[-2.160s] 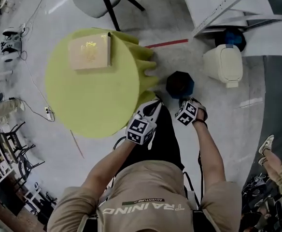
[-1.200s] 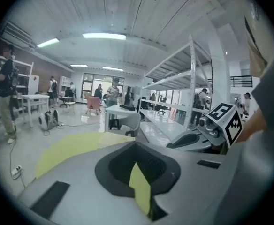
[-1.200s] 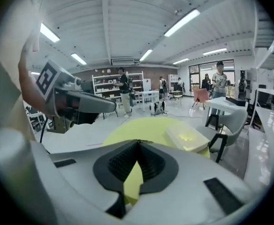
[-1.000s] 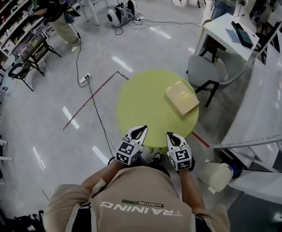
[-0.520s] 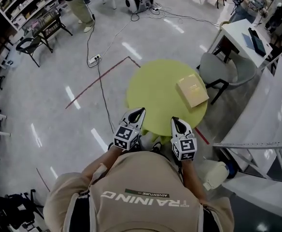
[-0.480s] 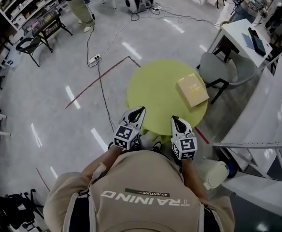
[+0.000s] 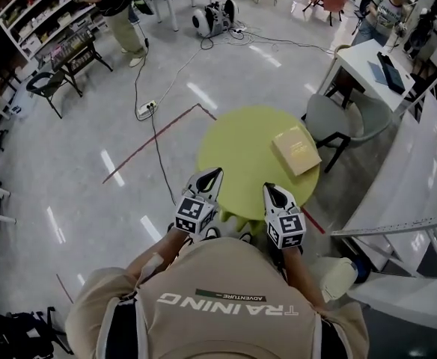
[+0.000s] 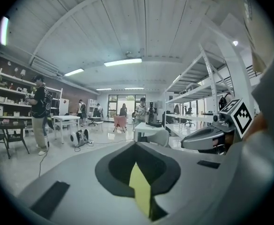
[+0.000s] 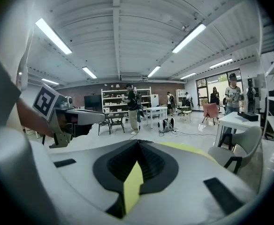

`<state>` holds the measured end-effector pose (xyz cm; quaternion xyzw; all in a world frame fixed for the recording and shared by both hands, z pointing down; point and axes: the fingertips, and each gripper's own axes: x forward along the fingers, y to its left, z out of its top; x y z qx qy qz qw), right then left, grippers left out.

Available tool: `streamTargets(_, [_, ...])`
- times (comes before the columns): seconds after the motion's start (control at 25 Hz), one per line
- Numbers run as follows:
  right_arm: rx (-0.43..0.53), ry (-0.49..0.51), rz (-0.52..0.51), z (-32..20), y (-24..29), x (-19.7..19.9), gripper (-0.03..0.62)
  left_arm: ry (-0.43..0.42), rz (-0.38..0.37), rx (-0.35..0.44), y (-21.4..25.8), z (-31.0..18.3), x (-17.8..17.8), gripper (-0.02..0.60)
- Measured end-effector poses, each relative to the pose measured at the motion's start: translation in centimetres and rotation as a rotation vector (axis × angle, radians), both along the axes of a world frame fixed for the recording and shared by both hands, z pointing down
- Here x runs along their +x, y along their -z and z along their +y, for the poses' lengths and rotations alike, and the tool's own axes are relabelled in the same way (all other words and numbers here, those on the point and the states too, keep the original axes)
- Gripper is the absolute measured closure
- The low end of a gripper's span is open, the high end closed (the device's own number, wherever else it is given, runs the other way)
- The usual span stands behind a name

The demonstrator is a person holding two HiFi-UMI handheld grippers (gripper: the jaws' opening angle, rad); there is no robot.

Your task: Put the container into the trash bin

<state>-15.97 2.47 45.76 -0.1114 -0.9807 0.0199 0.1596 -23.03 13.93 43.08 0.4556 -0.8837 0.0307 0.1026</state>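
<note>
The left gripper [image 7: 213,174] hangs over the near edge of the round yellow-green table [image 7: 241,144], jaws pressed together with nothing between them — only a sliver of tabletop shows through the hollow behind the tips. Beside it, the right gripper [image 7: 269,189] is held about level, jaws likewise closed and empty. Farther right, the container [image 7: 295,149] — a flat tan box — lies on the table's right side, well apart from both grippers. The white trash bin [image 7: 337,275] stands on the floor by the person's right arm.
</note>
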Motion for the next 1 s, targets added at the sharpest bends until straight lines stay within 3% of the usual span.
streamTargets(0.28, [0.007,-0.021,-0.015,-1.0,0.7,-0.7,0.592,-0.019,0.033,0.021,-0.3,-0.5,-0.3,0.58])
streamTargets(0.6, [0.021,-0.023,-0.027,-1.3,1.7,-1.5,0.592,-0.045,0.004,0.02,0.5,-1.3,-0.8,0.58])
streamTargets(1.0, [0.043,-0.001,-0.04,-0.9,1.7,-2.9,0.592,0.002,0.004,0.04,0.1,-0.6,-2.5,0.58])
